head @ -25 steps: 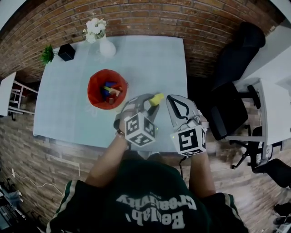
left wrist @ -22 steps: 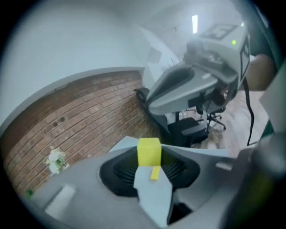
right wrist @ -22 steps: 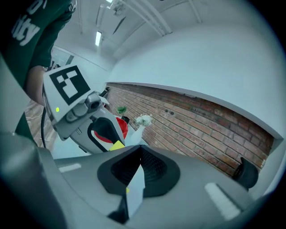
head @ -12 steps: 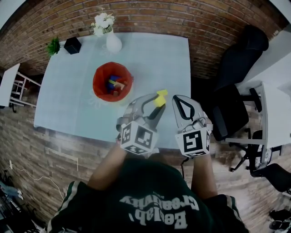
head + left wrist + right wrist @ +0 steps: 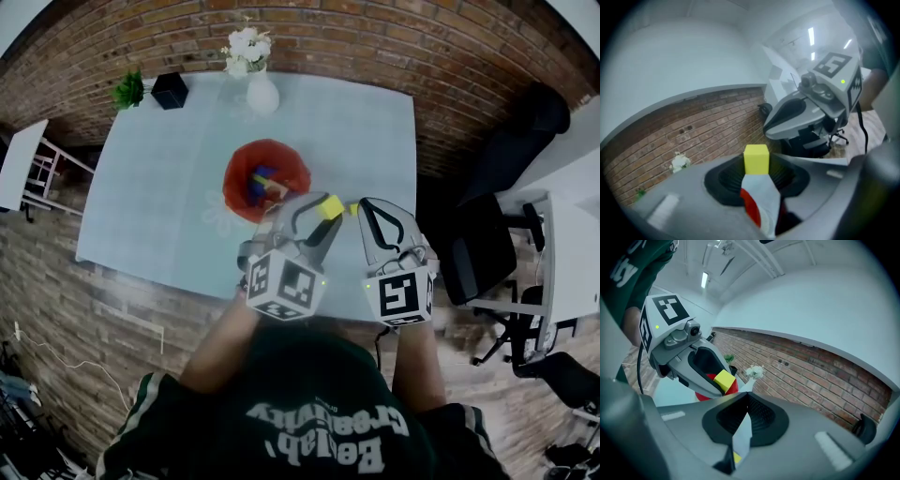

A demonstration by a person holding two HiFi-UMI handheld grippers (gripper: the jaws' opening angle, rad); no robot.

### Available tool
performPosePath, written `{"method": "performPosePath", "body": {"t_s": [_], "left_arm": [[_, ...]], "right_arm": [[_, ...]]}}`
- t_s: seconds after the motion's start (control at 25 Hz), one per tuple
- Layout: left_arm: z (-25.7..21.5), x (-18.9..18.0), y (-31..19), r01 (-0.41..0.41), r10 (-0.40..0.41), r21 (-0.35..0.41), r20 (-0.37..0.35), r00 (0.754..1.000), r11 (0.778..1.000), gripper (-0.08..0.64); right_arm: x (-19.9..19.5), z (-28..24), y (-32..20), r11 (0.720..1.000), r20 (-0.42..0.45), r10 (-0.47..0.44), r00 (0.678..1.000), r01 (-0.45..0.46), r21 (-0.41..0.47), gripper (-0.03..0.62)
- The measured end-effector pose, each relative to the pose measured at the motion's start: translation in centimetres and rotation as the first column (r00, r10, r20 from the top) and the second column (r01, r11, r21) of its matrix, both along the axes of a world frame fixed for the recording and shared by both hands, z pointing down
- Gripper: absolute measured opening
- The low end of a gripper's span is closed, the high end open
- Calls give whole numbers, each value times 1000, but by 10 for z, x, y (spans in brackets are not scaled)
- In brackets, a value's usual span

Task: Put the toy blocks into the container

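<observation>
My left gripper (image 5: 325,210) is shut on a yellow block (image 5: 329,206), pinched at the jaw tips above the pale table (image 5: 159,187). The left gripper view shows that block (image 5: 756,159) between the pads, with the red container (image 5: 751,207) seen below through the gap. The red container (image 5: 265,178) stands just left of the block and has several coloured blocks inside. My right gripper (image 5: 362,203) hangs beside it on the right, jaws together and empty. A small yellow piece (image 5: 353,208) shows at its tip. The right gripper view shows the held block (image 5: 723,380).
A white vase of flowers (image 5: 260,92) and a small plant with a black pot (image 5: 169,89) stand at the table's far edge. Black office chairs (image 5: 483,258) and a white desk (image 5: 572,253) are to the right, past the table's right edge.
The left gripper has carried the yellow block closer to the red container. The right gripper has kept beside it, and the head view has shifted.
</observation>
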State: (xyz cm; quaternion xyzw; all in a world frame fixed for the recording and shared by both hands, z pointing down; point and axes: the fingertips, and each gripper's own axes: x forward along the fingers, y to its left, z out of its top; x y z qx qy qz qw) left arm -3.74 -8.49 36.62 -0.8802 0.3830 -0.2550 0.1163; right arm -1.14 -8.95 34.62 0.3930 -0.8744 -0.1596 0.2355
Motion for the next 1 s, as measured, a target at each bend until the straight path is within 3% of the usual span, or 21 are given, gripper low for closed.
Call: {"method": "performPosePath", "body": {"t_s": [0.28, 0.52, 1.0], "left_arm": [[7, -81, -23, 69, -69, 0, 18, 997, 998, 146], [19, -139, -27, 151, -150, -38, 22, 988, 988, 146], [35, -154, -38, 172, -171, -43, 29, 985, 984, 147]], "right_arm": [[-90, 2, -17, 997, 5, -72, 997, 72, 4, 6], [-132, 5, -20, 992, -5, -127, 992, 127, 4, 5], [-160, 6, -30, 986, -18, -168, 986, 169, 3, 6]]}}
